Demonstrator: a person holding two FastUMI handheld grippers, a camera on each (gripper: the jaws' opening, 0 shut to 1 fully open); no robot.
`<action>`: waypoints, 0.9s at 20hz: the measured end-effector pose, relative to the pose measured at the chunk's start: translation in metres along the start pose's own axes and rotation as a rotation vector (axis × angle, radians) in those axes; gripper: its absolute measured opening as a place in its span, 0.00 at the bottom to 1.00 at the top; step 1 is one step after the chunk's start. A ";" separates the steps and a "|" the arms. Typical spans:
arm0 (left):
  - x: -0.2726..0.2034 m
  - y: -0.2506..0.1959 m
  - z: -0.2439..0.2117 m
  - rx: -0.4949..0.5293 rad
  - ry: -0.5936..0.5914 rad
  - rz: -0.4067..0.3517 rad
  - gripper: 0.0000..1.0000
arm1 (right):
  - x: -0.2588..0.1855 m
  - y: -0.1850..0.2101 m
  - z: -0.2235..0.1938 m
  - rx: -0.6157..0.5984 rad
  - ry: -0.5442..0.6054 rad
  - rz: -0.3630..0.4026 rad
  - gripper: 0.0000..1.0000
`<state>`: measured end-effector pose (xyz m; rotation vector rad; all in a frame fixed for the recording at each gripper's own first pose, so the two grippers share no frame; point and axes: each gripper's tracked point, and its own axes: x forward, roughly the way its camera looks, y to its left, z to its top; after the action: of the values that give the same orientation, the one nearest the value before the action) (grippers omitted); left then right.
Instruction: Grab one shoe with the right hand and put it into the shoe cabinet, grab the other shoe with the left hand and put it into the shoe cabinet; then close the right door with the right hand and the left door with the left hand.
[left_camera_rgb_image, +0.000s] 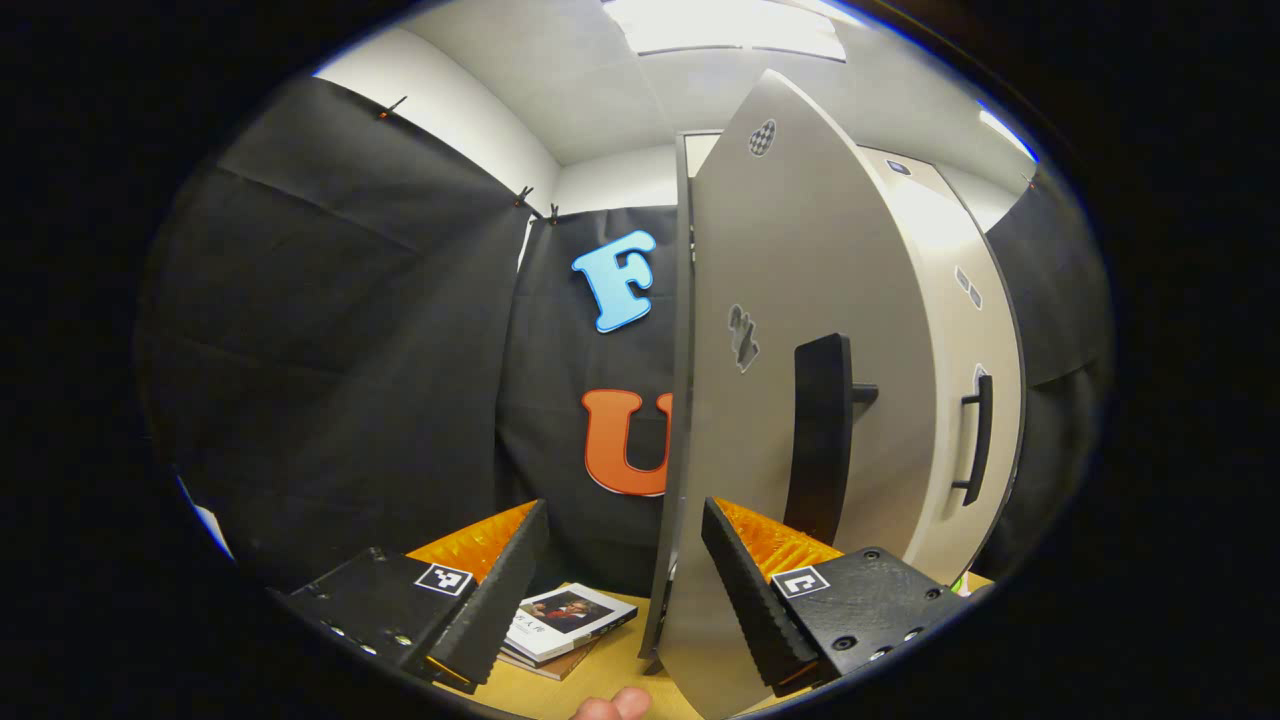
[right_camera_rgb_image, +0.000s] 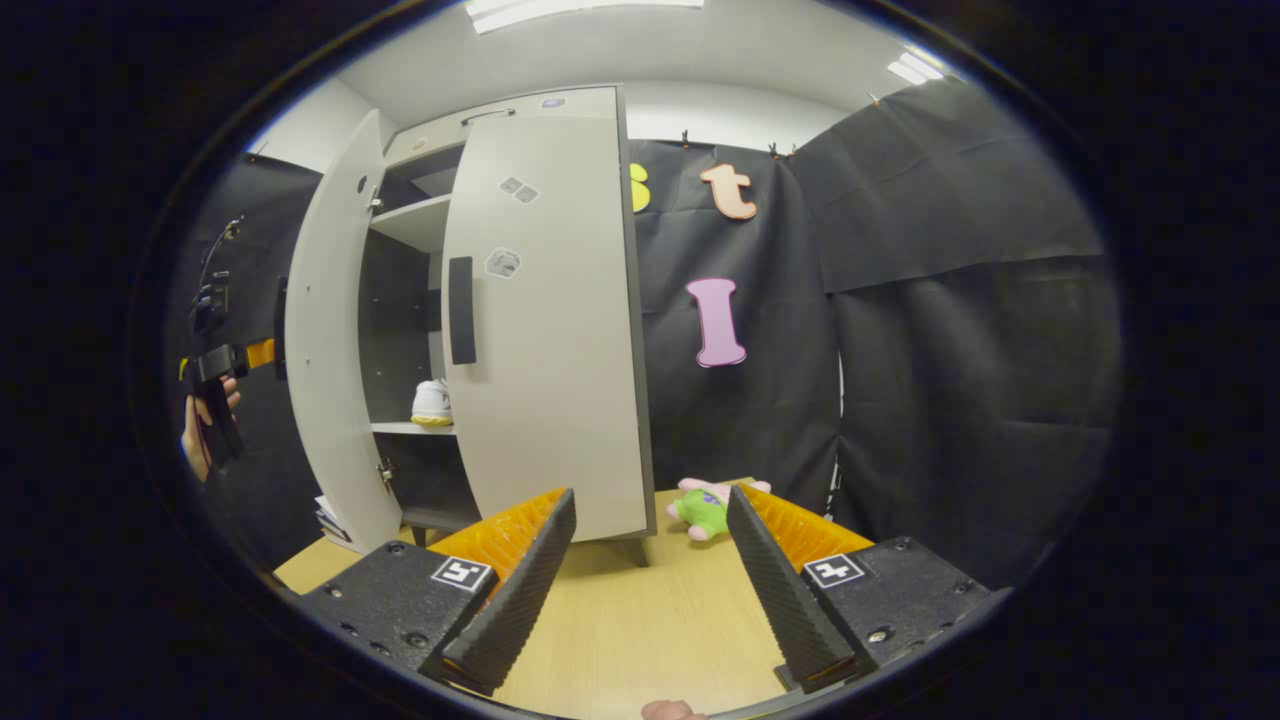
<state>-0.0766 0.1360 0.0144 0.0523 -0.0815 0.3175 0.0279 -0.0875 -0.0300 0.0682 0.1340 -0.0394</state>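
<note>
The left gripper (left_camera_rgb_image: 625, 560) is spread wide and holds nothing, the left door's (left_camera_rgb_image: 800, 380) edge standing between its fingers at frame centre. The right gripper (right_camera_rgb_image: 650, 560) gapes empty too. At middle left, a white shoe (right_camera_rgb_image: 432, 402) sits on the cabinet (right_camera_rgb_image: 420, 225) shelf, perhaps hiding its pair; the right door (right_camera_rgb_image: 545, 330) looks shut.

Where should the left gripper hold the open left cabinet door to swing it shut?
Best bet: the tall black bar handle on the pale grey left door. It stands off the door's outer face, so come from the front, one finger each side. The left gripper straddles the door's edge, open.
</note>
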 end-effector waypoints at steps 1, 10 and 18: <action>0.002 -0.011 0.001 0.003 -0.005 -0.016 0.93 | -0.001 -0.004 -0.002 0.000 0.004 -0.009 0.98; -0.007 -0.072 -0.007 0.009 0.006 -0.145 0.94 | -0.007 -0.023 -0.009 0.024 0.010 -0.061 0.98; -0.084 -0.099 -0.033 0.003 0.081 -0.255 0.94 | -0.002 -0.013 -0.006 0.016 0.002 -0.036 0.98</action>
<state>-0.1230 0.0177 -0.0292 0.0516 0.0067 0.0646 0.0243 -0.0996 -0.0364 0.0820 0.1367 -0.0761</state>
